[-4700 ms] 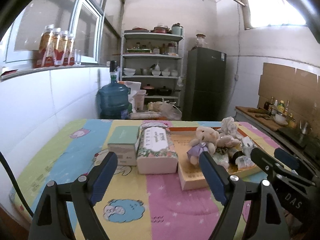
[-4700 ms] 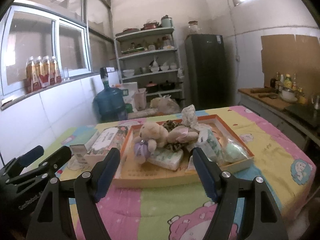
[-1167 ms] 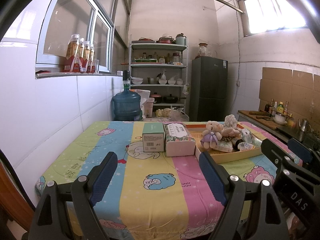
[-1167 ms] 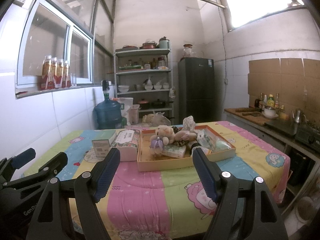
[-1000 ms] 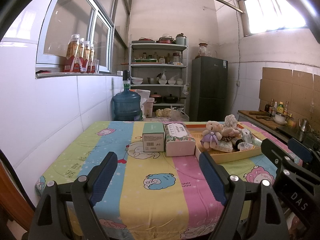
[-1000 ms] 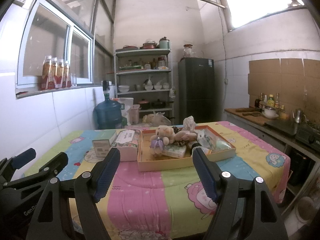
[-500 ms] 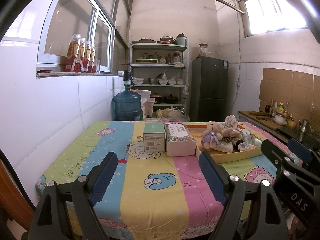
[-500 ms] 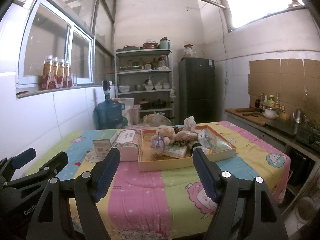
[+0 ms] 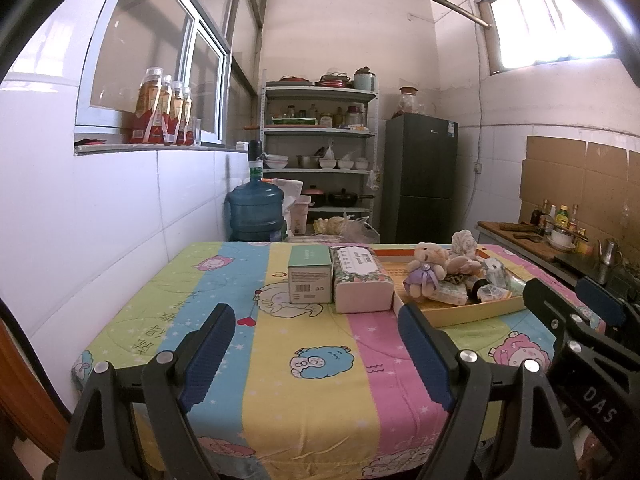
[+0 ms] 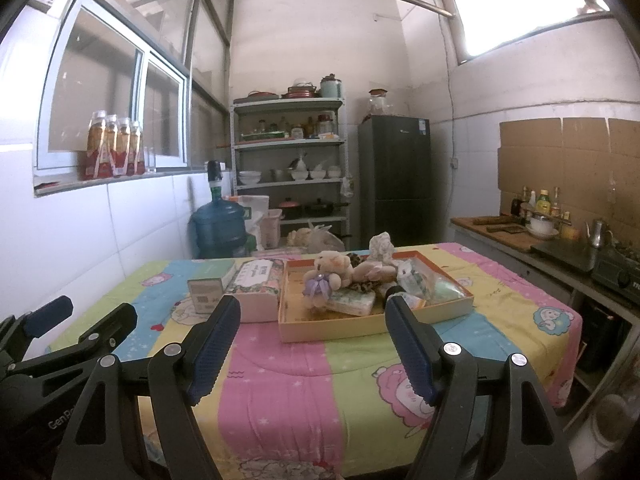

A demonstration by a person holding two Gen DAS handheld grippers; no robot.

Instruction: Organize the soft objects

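Both grippers hang back from the near edge of the bench (image 9: pixel 280 360), well apart from everything on it: the left gripper (image 9: pixel 316 344) has its jaws spread wide and holds nothing, and the right gripper (image 10: pixel 312 336) is likewise wide and empty. Judging by this, no grasp is in hand; the step looks like either the start of an approach or a pause between picks. The soft objects sit in a shallow orange tray (image 10: pixel 360 326) on the far right part of the cartoon-printed cloth. In it a small teddy bear (image 10: pixel 326 276) in a purple dress sits upright toward the left, leaning against a pinkish plush (image 10: pixel 372 268) behind it, with a pale fluffy toy (image 10: pixel 382 246) at the back edge. A flat tissue pack (image 10: pixel 352 300) lies under the bear, and several clear plastic packets (image 10: pixel 424 280) fill the right half; their contents are too small to tell. Just left of the tray, touching or nearly so, lies a floral tissue pack (image 9: pixel 360 276), and beside that stands a green box (image 9: pixel 310 278). The next move probably calls for reaching forward over the cloth and closing gently on one soft item, since plush and tissue will squash under a firm pinch.
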